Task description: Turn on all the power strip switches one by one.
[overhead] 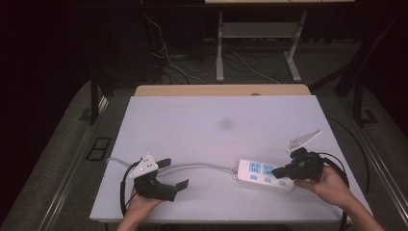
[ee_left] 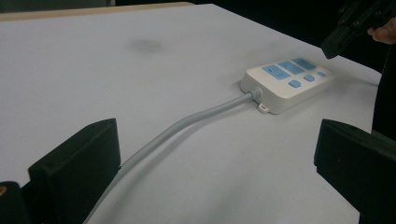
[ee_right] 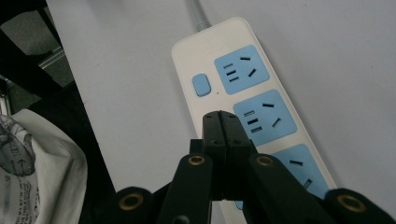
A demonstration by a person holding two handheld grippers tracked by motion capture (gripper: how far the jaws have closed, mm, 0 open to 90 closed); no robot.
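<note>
A: Okay, left first. Left gripper (overhead: 174, 187), jaws spread wide, nothing between them, resting near the table's (overhead: 192, 120) front-left edge with the grey cable (ee_left: 187, 123) running past it.

B: And the power strip (overhead: 263, 175)?

A: Front right, lying flat, sockets up. Right gripper (overhead: 279, 170) hovers over it, jaws pressed together, holding nothing, tip just above a blue switch button (ee_right: 201, 84) row.

B: So a switch press, probably?

A: Likely. Come straight down with the closed tip, centre it on one button, keep off the sockets (ee_right: 264, 116); the left could steady the cable if the strip slides.
</note>
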